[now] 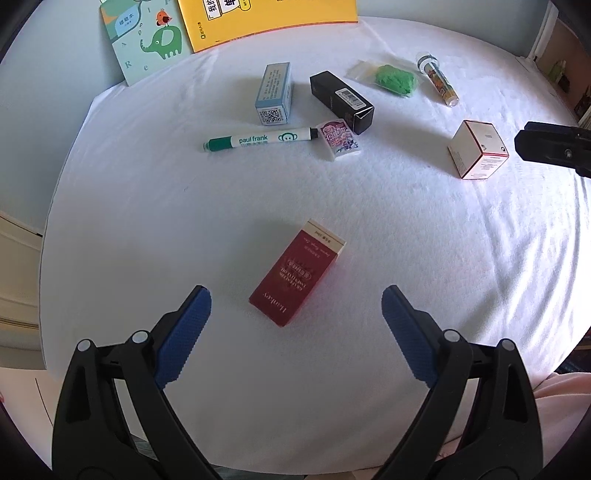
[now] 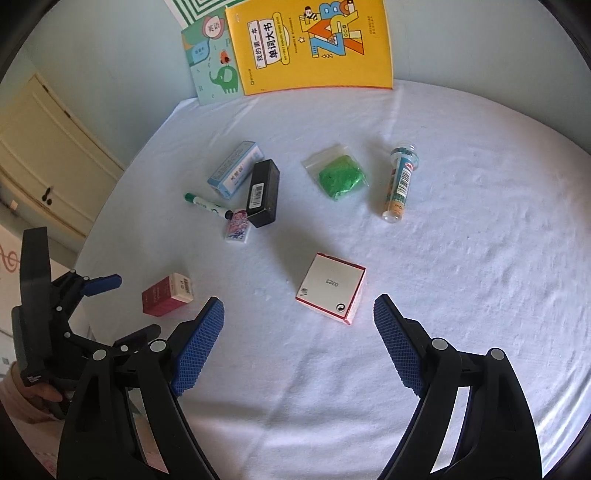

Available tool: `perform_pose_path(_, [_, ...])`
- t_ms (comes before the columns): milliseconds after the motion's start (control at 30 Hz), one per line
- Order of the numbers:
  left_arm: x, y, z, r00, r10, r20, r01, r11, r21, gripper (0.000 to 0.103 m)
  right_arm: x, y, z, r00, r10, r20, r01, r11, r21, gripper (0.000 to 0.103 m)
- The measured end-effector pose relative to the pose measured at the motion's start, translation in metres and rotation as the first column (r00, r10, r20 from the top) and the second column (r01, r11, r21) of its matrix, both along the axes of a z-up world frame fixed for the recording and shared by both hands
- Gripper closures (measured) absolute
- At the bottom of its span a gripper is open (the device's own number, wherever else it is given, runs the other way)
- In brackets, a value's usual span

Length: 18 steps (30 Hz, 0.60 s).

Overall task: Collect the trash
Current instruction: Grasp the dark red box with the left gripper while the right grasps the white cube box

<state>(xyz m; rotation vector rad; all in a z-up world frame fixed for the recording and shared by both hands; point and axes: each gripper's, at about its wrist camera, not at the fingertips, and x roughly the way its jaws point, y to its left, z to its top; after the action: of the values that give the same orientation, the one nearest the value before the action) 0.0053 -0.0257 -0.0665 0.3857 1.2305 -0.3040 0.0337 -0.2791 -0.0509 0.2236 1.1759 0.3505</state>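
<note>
Grippers left and right spread wide, empty, above red box and white box

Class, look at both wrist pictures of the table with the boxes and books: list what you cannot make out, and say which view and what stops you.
- Yellow paperback book: left wrist view, top cut by the frame edge.
- Right tongs: left wrist view, only one black tip enters at the right edge.
- Green-and-white striped sheet: right wrist view, mostly hidden behind the books.
- Dark red cardboard box: small print too fine to read.
</note>
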Motion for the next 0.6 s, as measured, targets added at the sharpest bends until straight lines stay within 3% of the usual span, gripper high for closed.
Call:
perform_pose_path(400, [0.020,-0.002,-0.015,0.999,-0.007,-0.046,0.008,1.000,0.021,0.012,0.017,0.003,-0.031,0.997,0.014,-0.074,-0.017,0.999,-0.037,0.020])
perform_pose_path(600, [0.025,-0.001,-0.027,0.995,-0.010,-0.095,0.012,1.000,0.012,0.020,0.026,0.008,-0.046,0.992,0.007,-0.127,-0.015,0.998,-0.067,0.020])
